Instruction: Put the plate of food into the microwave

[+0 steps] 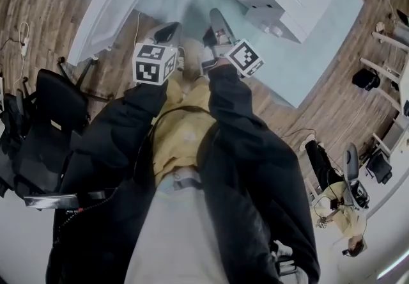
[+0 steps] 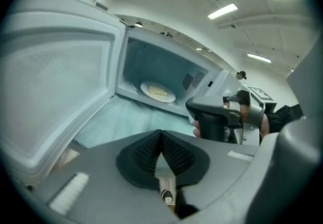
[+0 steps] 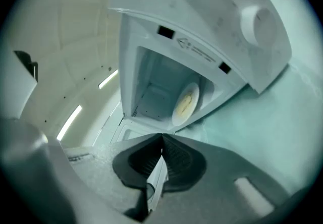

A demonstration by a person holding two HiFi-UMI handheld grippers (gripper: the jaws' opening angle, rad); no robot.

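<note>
- Sitting inside the microwave (image 2: 151,56), the round white plate (image 2: 147,88) lies flat on the cavity floor, with pale yellow food (image 2: 159,92) at its middle.
- Bare cavity floor shows to the plate's left and in front of it, and the cavity's front edge stands open.
- The door (image 2: 55,87) is swung wide to the left in the left gripper view; it is smooth and white, with a frosted panel inside its frame.
- The microwave is a smooth white box on a pale teal tabletop (image 2: 126,122), and a bare strip of that surface lies before the opening.
- The left tongs (image 2: 161,133) are closed, their dark ribbed pads meeting at the tips with nothing between them, back from the opening.
- The right tongs (image 3: 162,138) are likewise closed and empty, just beside the left ones and clear of the plate.
</note>
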